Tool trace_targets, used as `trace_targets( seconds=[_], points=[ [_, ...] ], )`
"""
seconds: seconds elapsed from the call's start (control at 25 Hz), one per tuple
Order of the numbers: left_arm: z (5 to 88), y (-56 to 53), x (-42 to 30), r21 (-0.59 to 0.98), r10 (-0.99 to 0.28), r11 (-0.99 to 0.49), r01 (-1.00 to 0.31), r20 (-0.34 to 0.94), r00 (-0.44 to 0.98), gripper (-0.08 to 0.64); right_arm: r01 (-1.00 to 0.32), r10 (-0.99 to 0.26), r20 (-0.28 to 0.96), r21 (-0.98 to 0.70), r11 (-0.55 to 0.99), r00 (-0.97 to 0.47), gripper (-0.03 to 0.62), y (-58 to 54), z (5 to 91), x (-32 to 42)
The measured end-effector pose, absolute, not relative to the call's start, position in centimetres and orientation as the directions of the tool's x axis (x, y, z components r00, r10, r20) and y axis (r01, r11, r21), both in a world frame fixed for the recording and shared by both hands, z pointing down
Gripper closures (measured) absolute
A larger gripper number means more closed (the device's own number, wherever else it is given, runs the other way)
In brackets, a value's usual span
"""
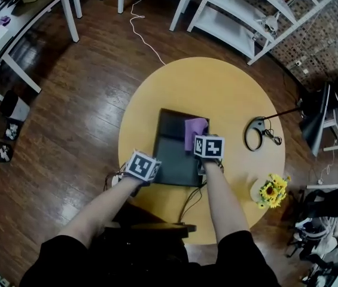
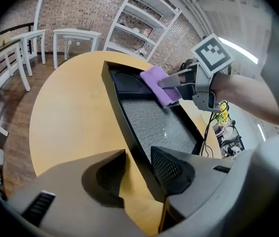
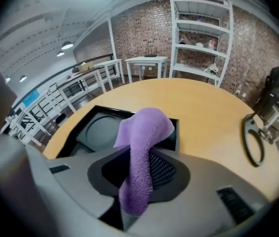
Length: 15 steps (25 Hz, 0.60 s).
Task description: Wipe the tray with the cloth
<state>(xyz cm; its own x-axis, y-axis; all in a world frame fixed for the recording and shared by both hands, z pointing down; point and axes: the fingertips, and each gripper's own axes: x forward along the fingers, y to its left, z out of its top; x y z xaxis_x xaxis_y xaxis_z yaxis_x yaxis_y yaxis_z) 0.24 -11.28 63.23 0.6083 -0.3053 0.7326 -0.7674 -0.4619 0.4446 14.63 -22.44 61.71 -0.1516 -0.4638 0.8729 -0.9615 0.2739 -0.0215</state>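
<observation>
Two jobs are split between the hands, and I judge a wiping stroke to be the step in hand. At the left, the left gripper [image 2: 139, 168] stands with its jaws apart astride the near left wall of the black tray [image 2: 113, 85]. Its inner pad looks to lie against the wall, while a sliver of yellow table [image 2: 70, 117] shows between the outer pad and the wall, so it braces rather than clamps. That brace matters, because the tray will likely slide on the smooth top once the cloth drags, so the left hand should resist the push. Toward the tray's far right corner, the purple cloth [image 3: 141, 147] is pinched between the closed jaws of the right gripper [image 3: 139, 173], with its loose end flopping forward above the tray floor. To wipe well, press that free end flat on the textured floor, not the hard jaw tips. Draw it in overlapping passes toward the braced left wall, reaching the round recess and the corners. Further right, the black cable loop [image 1: 256, 134] and the flowers [image 1: 270, 191] lie well apart from the tray.
</observation>
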Motion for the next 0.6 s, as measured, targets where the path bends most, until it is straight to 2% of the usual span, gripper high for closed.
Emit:
trace_targets(
  seconds=[0.12,0.28,0.44,0.6],
  points=[
    [62.9,-11.8,0.3,0.433,-0.337,-0.459,-0.776,0.723,0.603,0.405,-0.973,-0.479,0.871,0.008,0.230,-0.106,0.499,-22.0,61.8,17.8],
    [63.0,-11.7,0.4,0.431,-0.335,-0.453,-0.781,0.729,0.597,0.403,-0.976,-0.498,0.863,0.026,0.216,-0.087,0.499,-21.7,61.6,17.6],
    [63.0,-12.0,0.2,0.424,-0.342,-0.452,-0.785,0.730,0.592,0.403,-0.955,-0.513,0.827,-0.089,0.284,-0.229,0.497,-21.0,59.6,13.2],
    [62.9,-12.1,-0.3,0.441,-0.353,-0.452,-0.775,0.710,0.609,0.403,-0.899,-0.420,0.823,-0.227,0.374,-0.382,0.497,-18.1,59.8,6.3]
  ],
)
